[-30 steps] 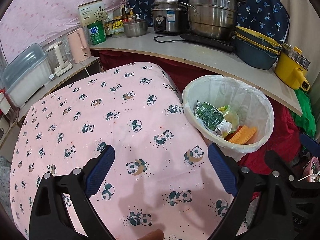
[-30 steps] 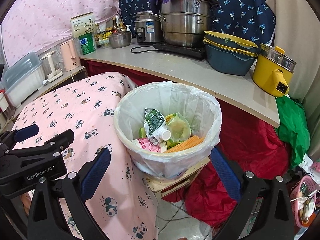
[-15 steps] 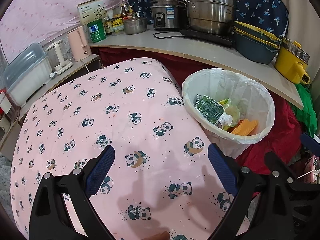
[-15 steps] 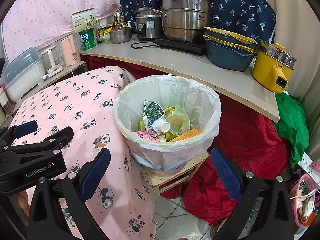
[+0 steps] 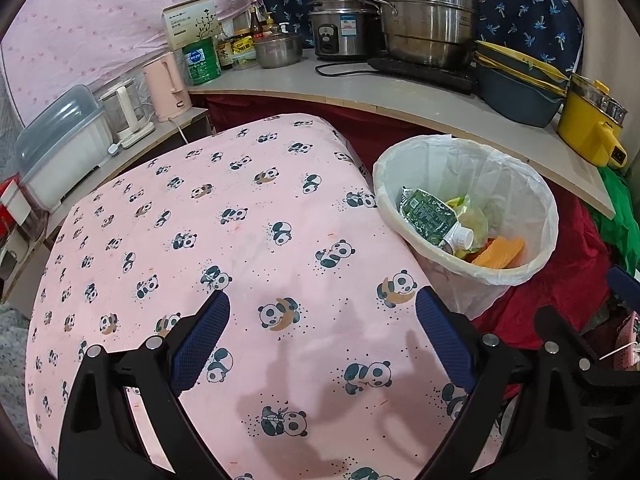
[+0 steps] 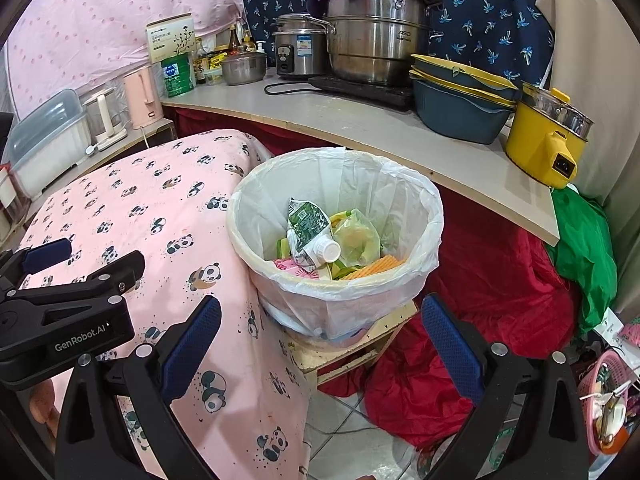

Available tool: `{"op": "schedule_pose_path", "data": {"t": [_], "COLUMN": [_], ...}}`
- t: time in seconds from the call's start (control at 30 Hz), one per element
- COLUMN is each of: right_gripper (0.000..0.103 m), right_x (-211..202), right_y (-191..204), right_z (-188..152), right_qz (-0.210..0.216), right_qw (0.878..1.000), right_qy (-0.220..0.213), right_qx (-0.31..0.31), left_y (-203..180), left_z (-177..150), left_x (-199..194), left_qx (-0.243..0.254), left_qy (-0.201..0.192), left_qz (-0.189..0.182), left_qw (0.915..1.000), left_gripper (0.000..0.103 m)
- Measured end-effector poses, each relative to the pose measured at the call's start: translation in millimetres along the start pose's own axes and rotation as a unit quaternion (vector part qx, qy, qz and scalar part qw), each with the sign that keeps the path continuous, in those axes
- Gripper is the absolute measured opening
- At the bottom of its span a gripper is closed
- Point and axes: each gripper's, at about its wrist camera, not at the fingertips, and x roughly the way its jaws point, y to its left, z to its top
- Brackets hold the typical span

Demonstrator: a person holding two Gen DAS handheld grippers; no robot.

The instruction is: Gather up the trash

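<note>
Left gripper (image 5: 320, 340) hung wide open & empty over panda cloth (image 5: 200, 216). Right gripper (image 6: 320, 344) was wide open too, holding nothing, w/ lined bin (image 6: 400, 196) just ahead. Trash (image 6: 320, 240) inside looked light, crinkly; thin liner probably best pinched at rim.

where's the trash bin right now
The trash bin sits centre in the right wrist view, on a small wooden stool just right of the panda-print table and in front of the counter.
</note>
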Motion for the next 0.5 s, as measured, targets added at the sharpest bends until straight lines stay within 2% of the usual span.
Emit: {"op": "schedule_pose_path", "data": {"t": [0.5], "right_gripper": [0.097], "right_x": [1.6], "right_y": [-4.9], "right_z": [-3.5], "right_qz": [-0.001], "right_qw": [1.0], "right_qy": [0.003], "right_qx": [-0.002], "left_y": [-1.2], "left_z": [-4.2], "left_x": [-0.5], "left_qx": [0.007], "left_qy": [0.003], "left_qz": [0.002], "left_qw": [1.0], "left_gripper": [0.09]}}
